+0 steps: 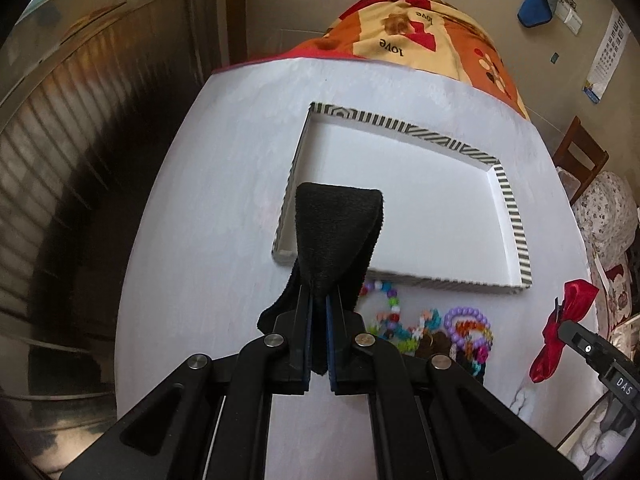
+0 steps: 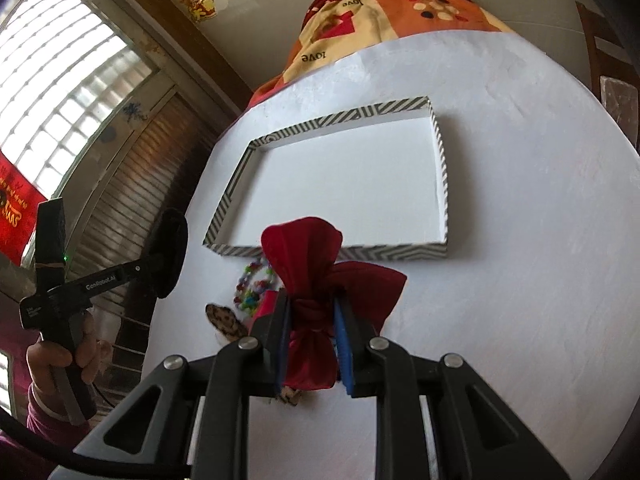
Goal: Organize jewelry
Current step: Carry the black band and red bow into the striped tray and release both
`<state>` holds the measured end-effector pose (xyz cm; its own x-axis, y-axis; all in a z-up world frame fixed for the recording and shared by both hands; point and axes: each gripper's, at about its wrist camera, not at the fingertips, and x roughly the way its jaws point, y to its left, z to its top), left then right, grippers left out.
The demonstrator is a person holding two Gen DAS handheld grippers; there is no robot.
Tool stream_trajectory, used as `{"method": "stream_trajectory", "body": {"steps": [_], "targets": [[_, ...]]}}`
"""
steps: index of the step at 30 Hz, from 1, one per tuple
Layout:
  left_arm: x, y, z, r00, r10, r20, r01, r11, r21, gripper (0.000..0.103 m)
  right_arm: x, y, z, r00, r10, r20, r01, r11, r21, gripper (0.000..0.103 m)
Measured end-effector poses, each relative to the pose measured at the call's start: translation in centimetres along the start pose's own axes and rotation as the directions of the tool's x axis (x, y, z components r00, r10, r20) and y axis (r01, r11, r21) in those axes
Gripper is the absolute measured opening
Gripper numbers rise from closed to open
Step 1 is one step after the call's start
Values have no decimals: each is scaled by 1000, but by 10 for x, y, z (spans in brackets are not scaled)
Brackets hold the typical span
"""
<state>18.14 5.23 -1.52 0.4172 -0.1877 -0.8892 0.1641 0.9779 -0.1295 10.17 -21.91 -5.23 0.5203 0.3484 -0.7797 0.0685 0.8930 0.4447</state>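
A tray [image 1: 508,196] sits mid-table [image 1: 224,200]. From the left wrist, bracelets [image 1: 468,332] lie just outside its near wall, at 5 o'clock of the scrunchie [image 1: 340,232], which hangs above the tray's near-left corner; the bow [image 2: 312,280] is held at 3 o'clock.

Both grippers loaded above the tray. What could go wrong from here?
1. The left gripper pinches only the lower tip of the black fuzzy fabric piece; it might slip.
2. The right gripper grips the red satin bow at its knot; the slick loops may snag the striped rim of the shallow white tray.
3. Either could drop onto the colourful bead bracelets below.
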Motion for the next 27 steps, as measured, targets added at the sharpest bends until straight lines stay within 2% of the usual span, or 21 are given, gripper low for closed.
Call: {"method": "stream_trajectory", "body": {"steps": [9,15,18,22,25,27], "targets": [[41,-10,43,999,-18,-35,18,1000,17,0,20,-12,54,994,-112,18,112,994,-17,21],[90,-12,59,994,-1,-106,3,1000,22,0,67,-24,84,980,-192,-50,191,981,-25,21],[106,-7,58,990,1,-140,0,1000,11,0,94,-28,89,968,-230,-99,227,973,-38,21],[120,-3,55,986,-1,-168,4,1000,12,0,118,-31,87,934,-328,-140,319,944,-83,21],[126,-1,55,984,-11,-178,13,1000,6,0,132,-38,84,925,-338,-176,329,941,-81,22],[127,-2,56,984,-19,-177,21,1000,8,0,136,-43,83,928,-325,-182,320,946,-58,29]]}}
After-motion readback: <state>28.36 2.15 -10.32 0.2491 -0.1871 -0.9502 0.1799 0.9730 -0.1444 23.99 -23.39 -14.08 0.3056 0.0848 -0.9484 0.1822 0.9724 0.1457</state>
